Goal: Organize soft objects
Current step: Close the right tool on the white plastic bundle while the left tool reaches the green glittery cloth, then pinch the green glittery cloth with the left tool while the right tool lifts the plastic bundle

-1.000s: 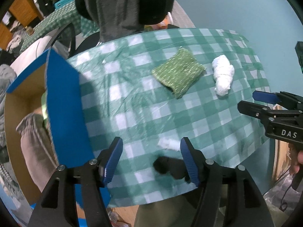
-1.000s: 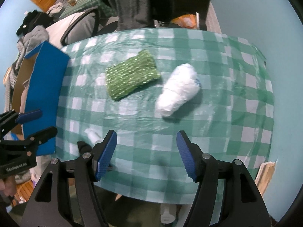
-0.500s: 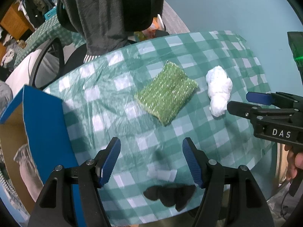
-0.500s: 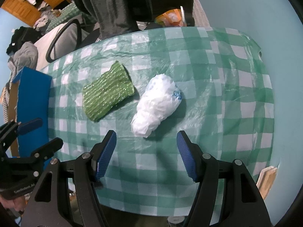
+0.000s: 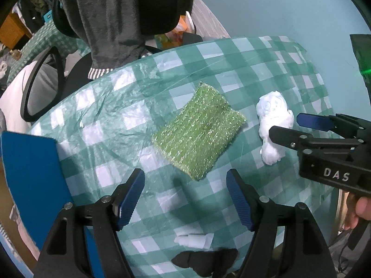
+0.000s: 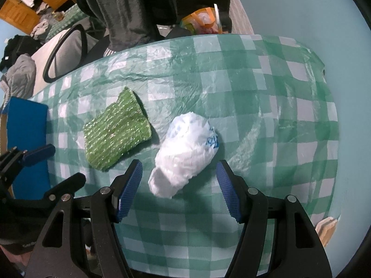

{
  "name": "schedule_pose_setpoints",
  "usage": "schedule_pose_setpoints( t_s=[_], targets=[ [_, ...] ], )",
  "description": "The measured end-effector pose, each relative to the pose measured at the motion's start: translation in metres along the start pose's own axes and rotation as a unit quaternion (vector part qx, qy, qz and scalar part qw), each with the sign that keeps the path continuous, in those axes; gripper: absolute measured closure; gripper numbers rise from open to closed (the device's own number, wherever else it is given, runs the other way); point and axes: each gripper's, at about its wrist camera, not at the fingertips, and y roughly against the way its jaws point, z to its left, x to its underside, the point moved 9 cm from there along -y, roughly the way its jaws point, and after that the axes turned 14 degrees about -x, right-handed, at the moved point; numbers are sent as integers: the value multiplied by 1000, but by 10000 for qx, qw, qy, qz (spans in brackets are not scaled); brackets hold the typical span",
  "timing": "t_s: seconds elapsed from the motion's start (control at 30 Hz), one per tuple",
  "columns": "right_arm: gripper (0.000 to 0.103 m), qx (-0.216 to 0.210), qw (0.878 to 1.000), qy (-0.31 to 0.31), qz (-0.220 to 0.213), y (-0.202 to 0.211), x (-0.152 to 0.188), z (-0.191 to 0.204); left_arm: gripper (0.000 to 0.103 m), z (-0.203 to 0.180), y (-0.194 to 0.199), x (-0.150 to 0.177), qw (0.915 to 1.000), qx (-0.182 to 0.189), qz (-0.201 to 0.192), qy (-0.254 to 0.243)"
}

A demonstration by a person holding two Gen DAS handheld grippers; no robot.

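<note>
A sparkly green sponge cloth (image 5: 199,134) lies flat on the green checked tablecloth (image 5: 111,120); it also shows in the right wrist view (image 6: 116,132). A crumpled white plastic bag (image 6: 185,155) lies to its right, also in the left wrist view (image 5: 273,125). My left gripper (image 5: 185,199) is open and empty, just short of the green cloth. My right gripper (image 6: 179,187) is open and empty, its jaws either side of the bag's near end without touching it. A small white scrap (image 5: 192,239) and a black item (image 5: 204,260) lie at the table's near edge.
A blue-edged cardboard box (image 5: 30,173) stands at the table's left side, also in the right wrist view (image 6: 25,125). A person in a grey top (image 5: 116,11) stands behind the table beside an office chair (image 5: 39,88). A pale blue wall is on the right.
Both grippers have moved forward over the table. The green cloth now lies just ahead of the left jaws and the white bag sits between the right jaws. Both stay open.
</note>
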Motion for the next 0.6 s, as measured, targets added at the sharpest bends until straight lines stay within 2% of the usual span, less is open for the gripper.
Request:
schedule_pose_setpoints(
  t_s=[0.47,0.5,0.6],
  targets=[
    [38,186,9996,102,191,-22,-6,-11,28,-10,-18,-23,9996,51,117,-255],
    [45,193,9996,112,197,-23,-6,-12,28,-10,-19,-24,9995,68,134,-283],
    [53,180,9996,179,144,-21,-6,-12,28,-14,-22,-24,9990,221,150,-367]
  ],
)
